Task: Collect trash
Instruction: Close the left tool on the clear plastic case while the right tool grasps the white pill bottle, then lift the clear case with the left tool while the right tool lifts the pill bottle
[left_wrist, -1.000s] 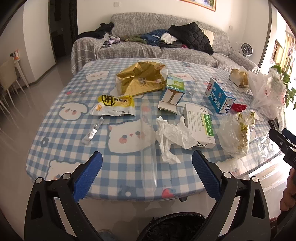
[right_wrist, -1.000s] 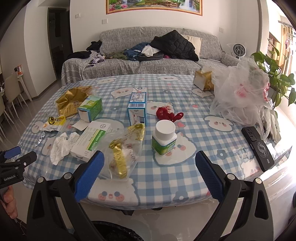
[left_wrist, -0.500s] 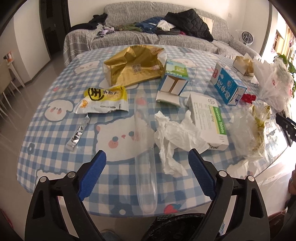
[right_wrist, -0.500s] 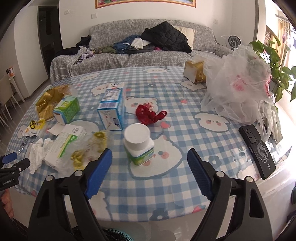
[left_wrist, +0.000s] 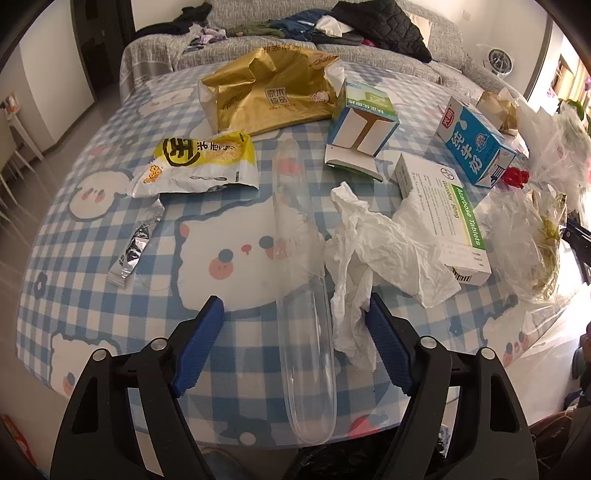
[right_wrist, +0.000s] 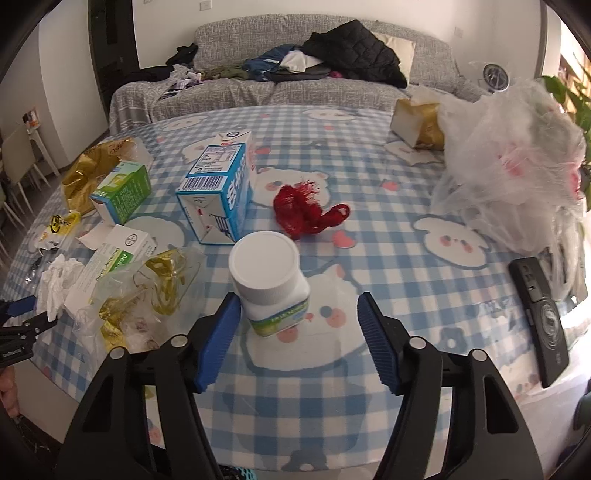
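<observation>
1. Gaping wide and empty, left gripper (left_wrist: 293, 312) straddles a clear tube (left_wrist: 301, 291) and the tail of a crumpled tissue (left_wrist: 373, 251) on the table (left_wrist: 74, 295).
2. Right gripper (right_wrist: 297, 308), also wide open, holds nothing; a white-capped bottle (right_wrist: 269, 280) stands upright between its pads, close to the left one.
3. Beyond the tissue: tablet box (left_wrist: 447, 214), milk carton (left_wrist: 474, 142), green box (left_wrist: 364, 122).
4. Left of the tube: yellow wrapper (left_wrist: 199, 166), foil strip (left_wrist: 135, 247); gold bag (left_wrist: 269, 94) behind.

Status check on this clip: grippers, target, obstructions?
Left gripper open, straddling clear plastic tube; crumpled tissue crowds its right finger. Right gripper open around white pill bottle.
</observation>
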